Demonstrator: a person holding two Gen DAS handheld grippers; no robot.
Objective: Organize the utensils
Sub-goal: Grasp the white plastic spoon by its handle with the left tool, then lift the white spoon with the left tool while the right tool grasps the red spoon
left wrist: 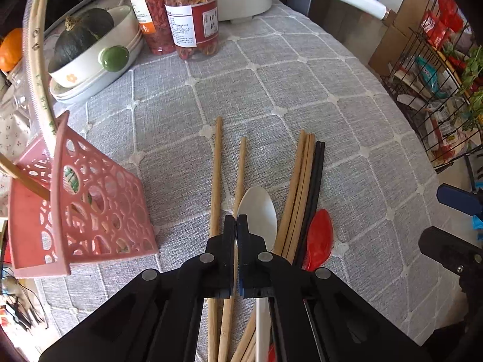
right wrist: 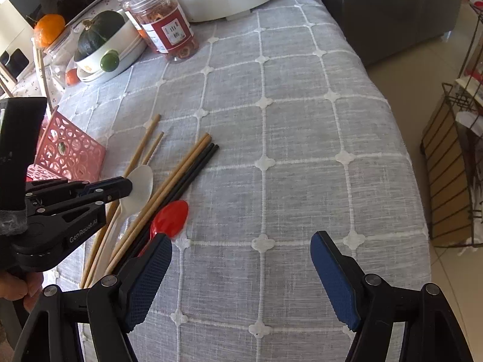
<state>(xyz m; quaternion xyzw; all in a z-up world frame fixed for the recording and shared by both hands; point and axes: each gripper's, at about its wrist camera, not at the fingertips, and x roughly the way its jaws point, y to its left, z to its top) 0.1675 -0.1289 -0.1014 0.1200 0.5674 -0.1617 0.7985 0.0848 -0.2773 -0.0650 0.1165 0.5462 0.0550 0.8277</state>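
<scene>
Near the bottom middle of the left wrist view, the left gripper (left wrist: 235,221) has its two black fingers pressed together. They pinch the edge of the white spoon (left wrist: 256,211), right at the left side of its bowl. From the right wrist view, the same gripper (right wrist: 128,185) reaches in from the left of the frame, and its tips sit on the white spoon (right wrist: 140,185).

All the utensils lie in a loose bunch on the grey checked tablecloth (left wrist: 286,90). Two light wooden chopsticks (left wrist: 215,181) lie to the left of the white spoon. A bundle of wooden chopsticks (left wrist: 297,187) lies to its right, touching a pair of black chopsticks (left wrist: 315,181). The red spoon (left wrist: 320,238) lies just right of the black pair, in the lower middle of the frame.

The pink holder (left wrist: 90,199) with round holes stands at the left of the frame, tipped in the fisheye view. A wooden stick pokes out of it.

At the bottom of the right wrist view, the right gripper (right wrist: 241,259) has its blue pads spread wide. Nothing is between them but bare cloth. Its left finger sits just beside the red spoon (right wrist: 170,218).

In the upper left of that frame are a bowl with a dark green squash (right wrist: 99,33), a jar (right wrist: 169,30) with a red label, and an orange (right wrist: 49,28).
</scene>
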